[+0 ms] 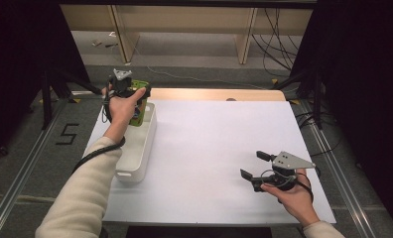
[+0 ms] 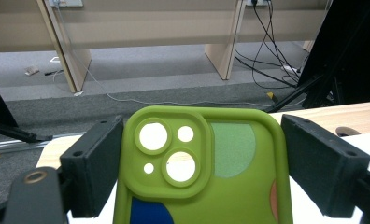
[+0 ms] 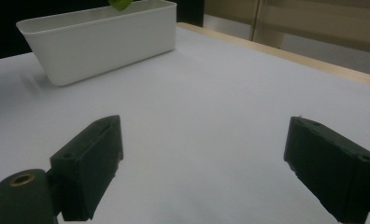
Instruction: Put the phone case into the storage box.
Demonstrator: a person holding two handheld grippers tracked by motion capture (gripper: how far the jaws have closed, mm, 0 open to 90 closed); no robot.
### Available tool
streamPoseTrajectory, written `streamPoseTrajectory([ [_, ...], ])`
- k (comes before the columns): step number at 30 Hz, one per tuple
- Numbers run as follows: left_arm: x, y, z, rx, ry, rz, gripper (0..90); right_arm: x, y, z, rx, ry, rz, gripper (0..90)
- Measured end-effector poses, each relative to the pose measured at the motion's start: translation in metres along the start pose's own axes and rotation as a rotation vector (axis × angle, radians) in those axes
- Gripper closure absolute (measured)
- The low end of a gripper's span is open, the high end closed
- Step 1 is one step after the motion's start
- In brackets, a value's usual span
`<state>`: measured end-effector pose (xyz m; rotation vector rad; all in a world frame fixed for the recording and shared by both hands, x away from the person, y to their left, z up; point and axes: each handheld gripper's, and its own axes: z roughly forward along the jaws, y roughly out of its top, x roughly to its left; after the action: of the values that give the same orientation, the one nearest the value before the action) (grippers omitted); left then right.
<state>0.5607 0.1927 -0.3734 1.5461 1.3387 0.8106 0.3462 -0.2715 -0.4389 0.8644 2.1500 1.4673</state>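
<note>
While the left gripper point(image 2: 199, 163) pinches the lime-green soft phone case with round camera cut-outs point(image 2: 199, 172) by its long side edges, we note the case held above the far end of the long white plastic bin point(image 1: 135, 153) at the table's left. Its long axis runs along the jaws, camera end pointing away from the hand. We see the right gripper point(image 1: 255, 164) low over the white tabletop point(image 1: 204, 148), jaws spread wide, nothing between them.
</note>
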Motion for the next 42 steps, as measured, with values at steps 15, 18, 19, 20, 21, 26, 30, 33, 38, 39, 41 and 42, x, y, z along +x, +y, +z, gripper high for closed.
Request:
streamPoseTrajectory([
  [15,0.0,0.0,0.005,0.01,-0.005,0.013,16.0,0.0,0.0,0.0,0.001,0.0,0.001,12.8],
  [18,0.0,-0.001,0.007,0.012,-0.007,0.014,16.1,0.0,0.0,0.0,0.002,0.0,0.001,12.8],
  [19,0.0,-0.001,0.007,0.012,-0.007,0.014,16.0,0.0,0.0,0.0,0.002,0.0,0.001,12.8],
  [20,0.0,-0.001,0.007,0.013,-0.008,0.016,16.0,0.0,0.0,0.0,-0.001,0.002,0.001,12.8],
  [21,0.0,-0.001,0.008,0.014,-0.009,0.016,16.0,0.0,0.0,0.0,-0.001,0.002,0.001,12.8],
  [26,0.0,-0.002,0.01,0.017,-0.008,0.013,16.0,0.0,0.0,0.0,-0.001,0.002,0.001,12.8],
  [30,0.0,-0.002,0.011,0.018,-0.008,0.012,16.0,0.0,0.0,0.0,0.002,0.001,0.001,12.8],
  [33,0.001,-0.002,0.012,0.02,-0.011,0.01,15.9,0.0,0.0,0.0,0.001,0.001,0.0,12.8],
  [38,0.001,-0.003,0.014,0.023,-0.011,0.013,15.9,0.0,0.0,0.0,0.001,0.001,0.001,12.8],
  [39,0.001,-0.003,0.014,0.024,-0.011,0.013,15.9,0.0,0.0,0.0,0.001,0.002,0.001,12.8],
  [41,0.0,-0.003,0.015,0.025,-0.01,0.014,15.9,0.0,0.0,0.0,0.0,0.002,0.001,12.8],
  [42,0.0,-0.003,0.015,0.025,-0.01,0.014,15.9,0.0,0.0,0.0,0.0,0.002,0.001,12.8],
])
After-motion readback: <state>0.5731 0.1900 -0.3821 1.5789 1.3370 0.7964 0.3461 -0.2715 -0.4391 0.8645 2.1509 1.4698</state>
